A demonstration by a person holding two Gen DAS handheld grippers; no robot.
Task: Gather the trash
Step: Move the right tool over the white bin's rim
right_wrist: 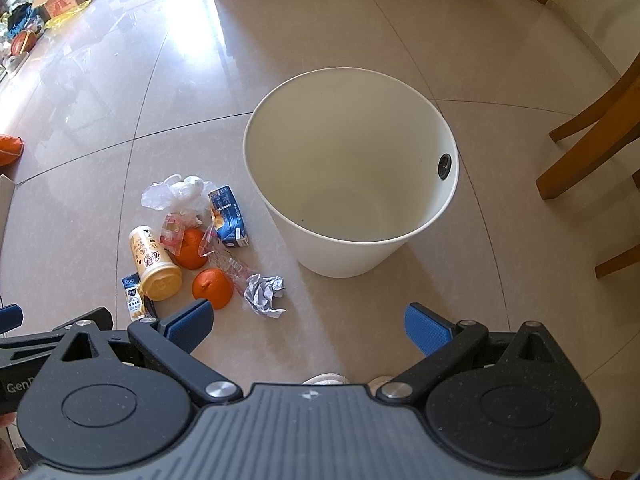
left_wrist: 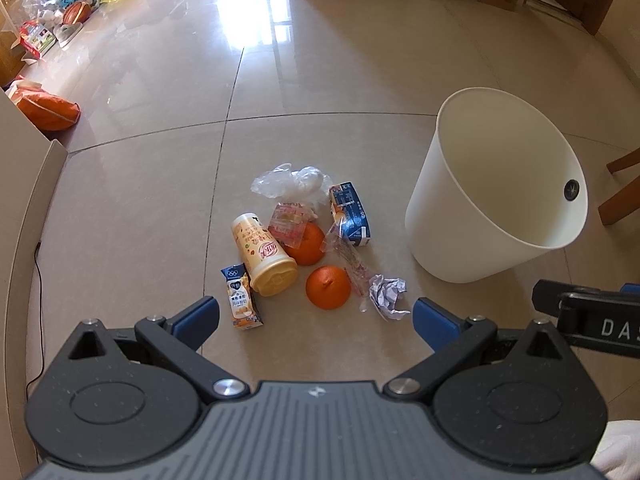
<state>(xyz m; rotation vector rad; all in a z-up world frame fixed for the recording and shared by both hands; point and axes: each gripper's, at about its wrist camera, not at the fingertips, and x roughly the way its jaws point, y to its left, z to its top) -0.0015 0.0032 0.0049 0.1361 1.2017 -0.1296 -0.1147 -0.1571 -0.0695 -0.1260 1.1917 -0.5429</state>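
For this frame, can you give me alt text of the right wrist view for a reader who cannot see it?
An empty white bin stands upright on a tiled floor, ahead of the open, empty right gripper. Left of the bin lies a litter pile: yellow cup, two oranges, blue carton, crumpled paper, plastic bag.

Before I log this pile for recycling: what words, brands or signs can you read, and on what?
"DAS", cut off: right gripper body.
"GenD", cut off: left gripper body.
Olympic rings: small milk carton.
Yellow cup: Chinese print, too blurred.
Blue carton: print too small.
White bin: no text.
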